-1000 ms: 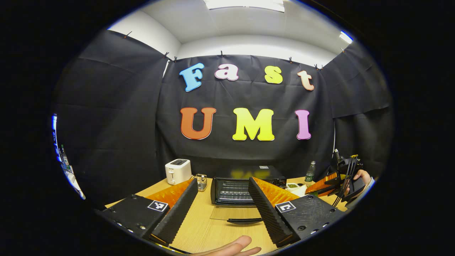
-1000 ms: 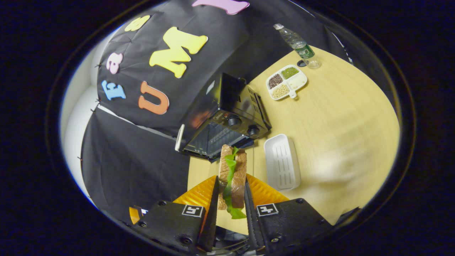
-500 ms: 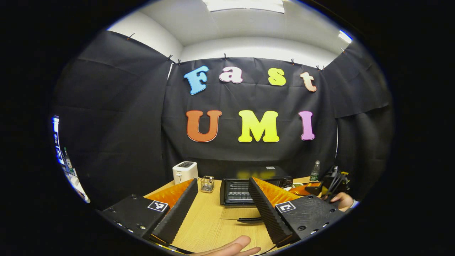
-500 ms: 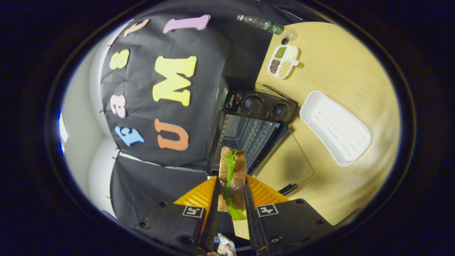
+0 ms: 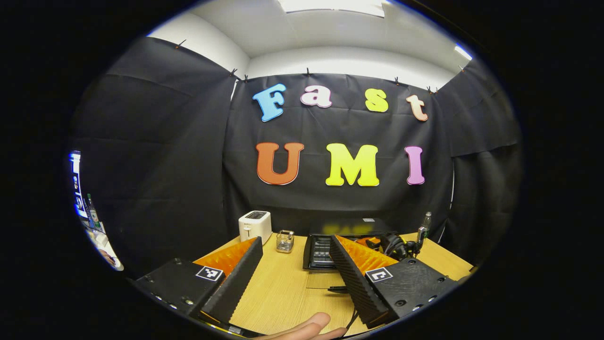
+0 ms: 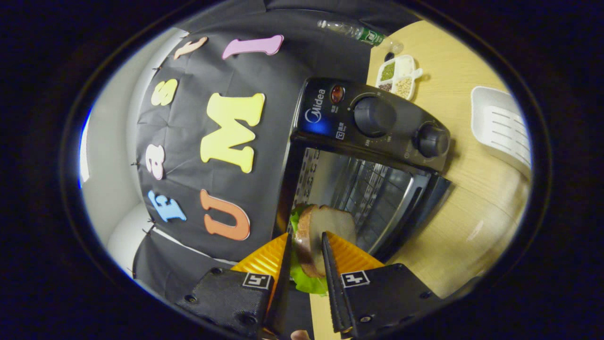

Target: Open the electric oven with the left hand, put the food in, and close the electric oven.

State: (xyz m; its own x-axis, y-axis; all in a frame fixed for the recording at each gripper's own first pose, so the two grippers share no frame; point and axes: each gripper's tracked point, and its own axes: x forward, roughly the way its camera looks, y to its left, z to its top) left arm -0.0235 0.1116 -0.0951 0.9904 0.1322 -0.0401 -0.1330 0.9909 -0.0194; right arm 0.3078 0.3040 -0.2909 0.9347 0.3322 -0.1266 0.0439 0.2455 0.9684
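The black electric oven (image 6: 368, 118) stands with its cavity and wire rack (image 6: 373, 193) exposed. In the left gripper view the oven (image 5: 320, 245) sits at the table's back, its glass door (image 5: 325, 279) folded down flat. My right gripper (image 6: 305, 234) is shut on a sandwich (image 6: 315, 231) of brown bread and green lettuce, whose far end reaches the cavity's mouth. Part of the right gripper (image 5: 395, 244) appears in front of the oven in the left gripper view. My left gripper (image 5: 296, 239) hangs open over the table, well short of the door, with nothing between its fingers.
A white toaster (image 5: 255, 225) and a small glass holder (image 5: 284, 241) stand left of the oven. A white ribbed tray (image 6: 502, 125), a divided dish of beans (image 6: 398, 75) and a plastic bottle (image 6: 358, 33) lie beside the oven. A person's finger (image 5: 306, 328) shows at the bottom edge.
My right gripper has carried the sandwich from above the table up to the oven's mouth, so the oven looms much larger. The left gripper has drawn back a little and stays open.
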